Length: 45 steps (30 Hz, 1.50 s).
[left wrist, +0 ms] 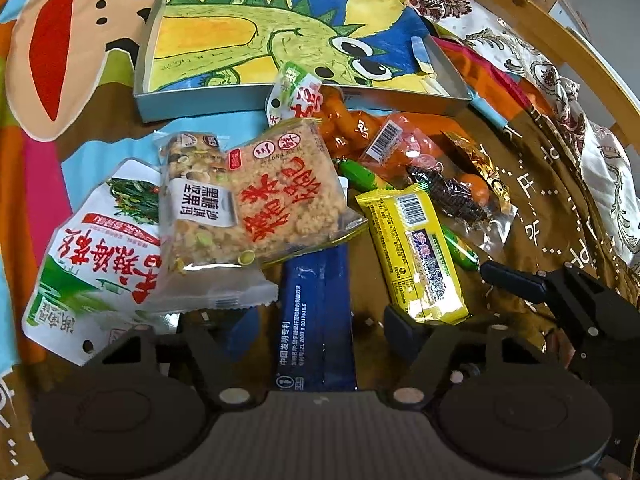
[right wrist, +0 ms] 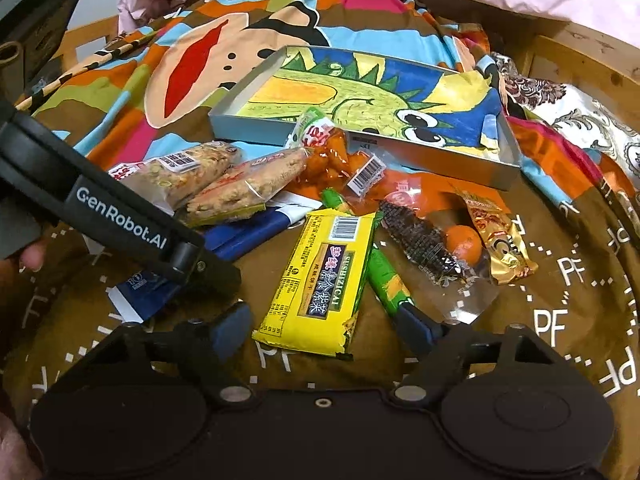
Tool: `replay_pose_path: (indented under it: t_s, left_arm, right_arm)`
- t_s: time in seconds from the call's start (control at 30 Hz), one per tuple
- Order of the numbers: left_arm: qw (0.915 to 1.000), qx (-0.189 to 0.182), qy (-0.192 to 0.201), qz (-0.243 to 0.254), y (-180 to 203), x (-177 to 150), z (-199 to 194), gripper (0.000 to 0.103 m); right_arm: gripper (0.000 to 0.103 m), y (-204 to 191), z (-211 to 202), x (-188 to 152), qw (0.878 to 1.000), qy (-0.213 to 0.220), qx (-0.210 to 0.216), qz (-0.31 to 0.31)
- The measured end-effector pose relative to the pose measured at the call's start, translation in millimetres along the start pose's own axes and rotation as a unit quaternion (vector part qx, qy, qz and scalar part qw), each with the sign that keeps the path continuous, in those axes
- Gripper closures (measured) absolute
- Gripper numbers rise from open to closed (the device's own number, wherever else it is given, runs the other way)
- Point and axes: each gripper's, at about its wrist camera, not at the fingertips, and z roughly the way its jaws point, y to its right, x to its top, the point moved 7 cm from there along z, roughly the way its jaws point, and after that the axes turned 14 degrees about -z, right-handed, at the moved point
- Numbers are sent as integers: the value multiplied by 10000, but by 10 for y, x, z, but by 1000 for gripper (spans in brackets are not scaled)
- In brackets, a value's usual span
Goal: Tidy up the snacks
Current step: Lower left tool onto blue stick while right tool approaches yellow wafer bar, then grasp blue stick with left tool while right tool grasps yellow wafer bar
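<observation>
Both claws stand open, gripping nothing: the left gripper (left wrist: 316,316) straddles the blue sachet (left wrist: 316,316), the right gripper (right wrist: 328,332) the yellow pack (right wrist: 320,276), probably lining up picks for the empty tray (right wrist: 224,114) in the upper centre.

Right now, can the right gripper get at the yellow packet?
Probably yes. The yellow packet lies on top, uncovered, straight ahead of the open right gripper; only the green stick crowds its right edge.

Soft, even indoor light is filling both views, shadows staying faint. Glare is glinting off the clear wrappers (left wrist: 256,256) and the gold packet (right wrist: 500,240). Fisheye bending is curving the edges, corners going black.
</observation>
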Motion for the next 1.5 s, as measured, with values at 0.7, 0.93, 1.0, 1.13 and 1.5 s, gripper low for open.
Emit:
replay_pose_path:
  t_s: [0.7,0.93,1.0,1.13,1.5]
  left_arm:
    - [9999,-78,-4,-145,51,-102,36,60]
    - [9996,-151,-68,-245,12,-60,130,58]
    - [9995,-142,-47,-277,1,-65,121,62]
    - [9998,-86,10,-178,47,-114,59,65]
    - [9968,-558,-218,-521,141,-301,-233,67]
  right_arm:
    - [46,-38,82,-32,9995,-132,-237,-166]
    - [45,-53,140,-47,9995,-164,-198,-177]
    - [51,-49,126,-49,9995,-137,-215,-179]
    - [53,-70,84,-43,9992,-110,-253,-299]
    - [54,-120,-266,54,9877,447,-953,-1155]
